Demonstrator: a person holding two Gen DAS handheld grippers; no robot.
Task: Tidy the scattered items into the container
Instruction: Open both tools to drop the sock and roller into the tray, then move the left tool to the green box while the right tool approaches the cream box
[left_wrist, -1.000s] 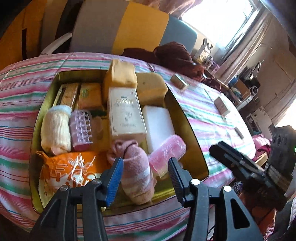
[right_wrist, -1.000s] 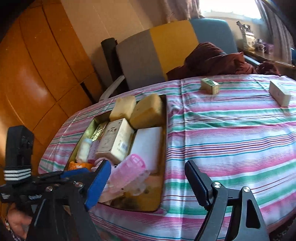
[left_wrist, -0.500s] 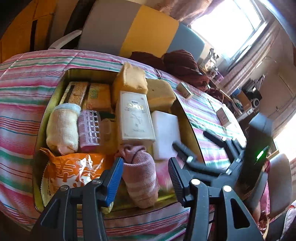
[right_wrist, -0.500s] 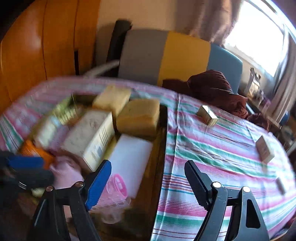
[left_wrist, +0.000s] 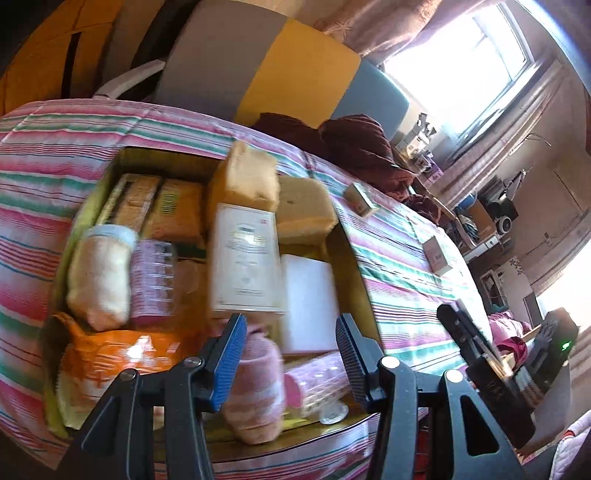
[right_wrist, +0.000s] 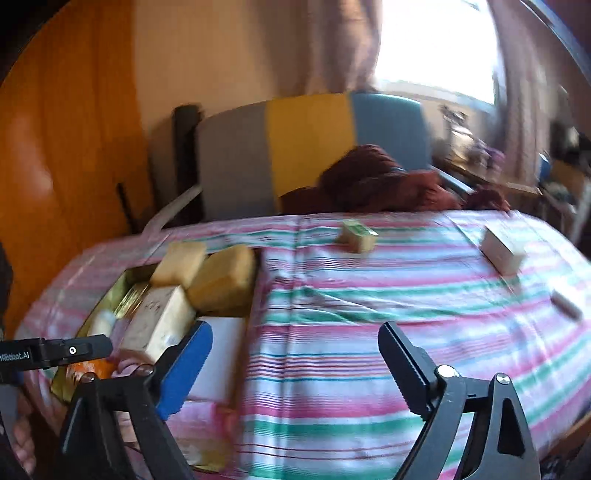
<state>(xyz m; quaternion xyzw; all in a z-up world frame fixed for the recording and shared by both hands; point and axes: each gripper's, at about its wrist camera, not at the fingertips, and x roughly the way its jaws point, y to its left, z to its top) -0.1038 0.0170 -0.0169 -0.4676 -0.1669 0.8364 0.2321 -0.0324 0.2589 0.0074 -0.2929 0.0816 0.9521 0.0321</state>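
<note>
container (left_wrist: 354, 258) long axis running away, packed

We note strong daylight from window (left_wrist: 454, 62), overexposed w/ glare; both views motion-blurred, fisheye-bent at edges, corners vignetted black.

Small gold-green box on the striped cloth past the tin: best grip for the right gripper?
Take the small gold-green box across its two short side faces, coming from above and the near side. It lies flat and apart from everything on the striped cloth, angled to the view, so roll the right gripper, jaws open and empty, to match.
</note>
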